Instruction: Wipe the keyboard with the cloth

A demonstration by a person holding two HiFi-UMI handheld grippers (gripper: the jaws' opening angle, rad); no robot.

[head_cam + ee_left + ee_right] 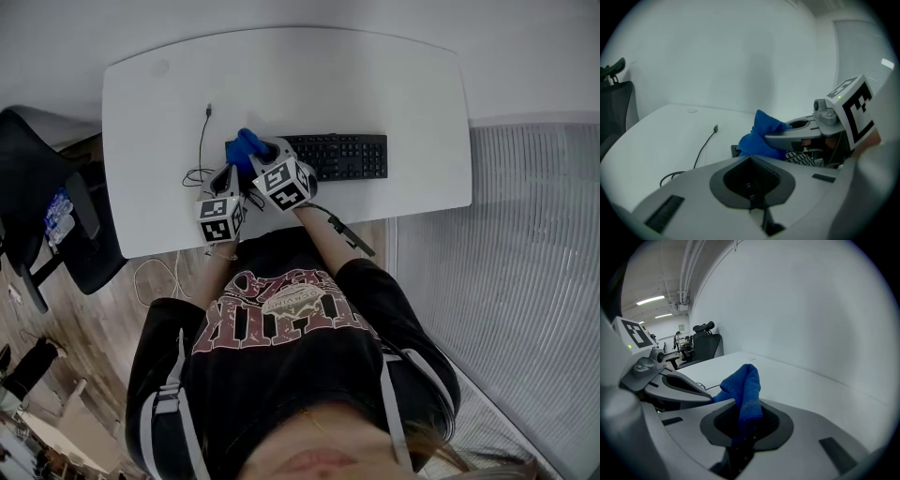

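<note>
A black keyboard (pixel 342 157) lies on the white table (pixel 281 75), right of the middle. My right gripper (pixel 264 156) is at the keyboard's left end, shut on a blue cloth (pixel 243 147) that bunches up out of its jaws. In the right gripper view the cloth (pixel 743 390) stands folded between the closed jaws of the right gripper (pixel 745 423). My left gripper (pixel 225 184) hovers just left of it, near the table's front edge. In the left gripper view the left gripper (pixel 752 180) looks shut and empty, and I see the cloth (pixel 761 136) and some keyboard keys (pixel 801 159).
A thin black cable (pixel 202 141) with a loose plug runs over the table left of the cloth and drops off the front edge. A black office chair (pixel 56 216) stands at the left. A ribbed floor panel (pixel 525 262) lies to the right.
</note>
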